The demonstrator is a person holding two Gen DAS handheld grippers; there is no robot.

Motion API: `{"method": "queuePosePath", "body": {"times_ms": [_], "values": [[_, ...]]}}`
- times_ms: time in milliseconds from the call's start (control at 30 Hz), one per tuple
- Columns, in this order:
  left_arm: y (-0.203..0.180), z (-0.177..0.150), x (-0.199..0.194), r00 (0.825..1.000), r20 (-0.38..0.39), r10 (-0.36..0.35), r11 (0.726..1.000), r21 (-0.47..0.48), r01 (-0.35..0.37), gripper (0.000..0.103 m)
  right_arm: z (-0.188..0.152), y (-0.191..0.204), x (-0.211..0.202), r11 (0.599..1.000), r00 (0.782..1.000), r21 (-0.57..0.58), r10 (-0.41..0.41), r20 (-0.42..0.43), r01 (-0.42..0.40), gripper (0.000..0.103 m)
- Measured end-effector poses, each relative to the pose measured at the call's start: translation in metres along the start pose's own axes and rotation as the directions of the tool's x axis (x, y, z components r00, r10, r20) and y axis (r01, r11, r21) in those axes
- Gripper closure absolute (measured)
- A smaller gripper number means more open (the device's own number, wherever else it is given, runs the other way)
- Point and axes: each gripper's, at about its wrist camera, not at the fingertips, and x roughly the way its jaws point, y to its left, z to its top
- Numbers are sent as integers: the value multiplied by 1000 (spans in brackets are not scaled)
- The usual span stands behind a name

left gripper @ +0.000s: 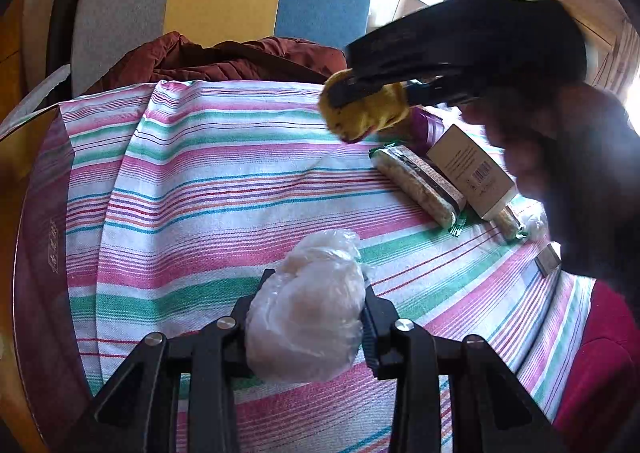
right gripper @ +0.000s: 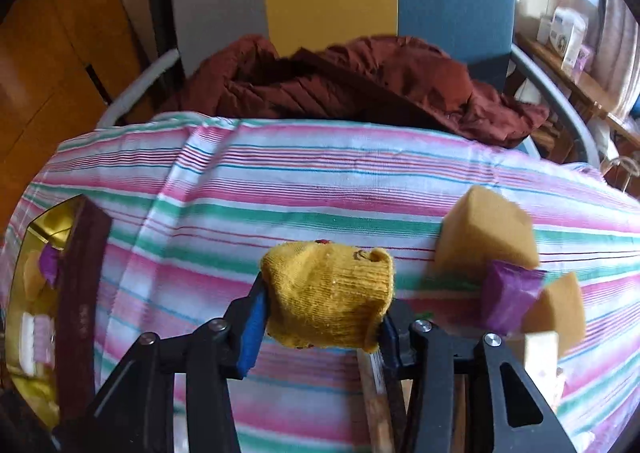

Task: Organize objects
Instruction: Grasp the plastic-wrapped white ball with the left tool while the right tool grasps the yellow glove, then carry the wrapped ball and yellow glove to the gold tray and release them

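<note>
My left gripper [left gripper: 310,317] is shut on a clear plastic bag [left gripper: 308,317] holding something pale, just above the striped tablecloth [left gripper: 200,193]. My right gripper [right gripper: 322,305] is shut on a rolled mustard-yellow sock [right gripper: 328,293] and holds it above the cloth; it also shows in the left wrist view [left gripper: 362,111], with the sock [left gripper: 368,113] raised over the table's far right. A dark maroon box with a gold lining [right gripper: 80,293] stands at the left edge and holds a few small items.
Two wrapped snack bars [left gripper: 416,185] and a white tube [left gripper: 472,173] lie on the right. Two tan sponge blocks [right gripper: 486,233] and a purple packet [right gripper: 508,297] sit right of the sock. A chair with a rust-red jacket [right gripper: 360,85] stands behind the table.
</note>
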Motion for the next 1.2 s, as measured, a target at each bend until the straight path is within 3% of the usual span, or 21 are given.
{"method": "queuePosePath", "body": {"times_ms": [233, 533, 867, 1067, 1200], "values": [[-6, 1, -16, 1000, 12, -28, 1000, 2, 28, 67, -24, -2, -51, 999, 996, 20, 28, 85, -30, 55], [-8, 8, -90, 992, 111, -56, 998, 8, 55, 67, -55, -3, -100, 996, 985, 75, 42, 165, -55, 55], [55, 0, -172, 978, 188, 93, 990, -125, -70, 67, -67, 62, -111, 988, 973, 3, 154, 173, -157, 55], [107, -17, -212, 955, 216, 203, 964, -215, -156, 66, -68, 122, -108, 973, 962, -86, 226, 152, -215, 55], [148, -33, -230, 939, 204, 277, 932, -294, -211, 66, -68, 159, -104, 959, 955, -139, 266, 134, -248, 55]]}}
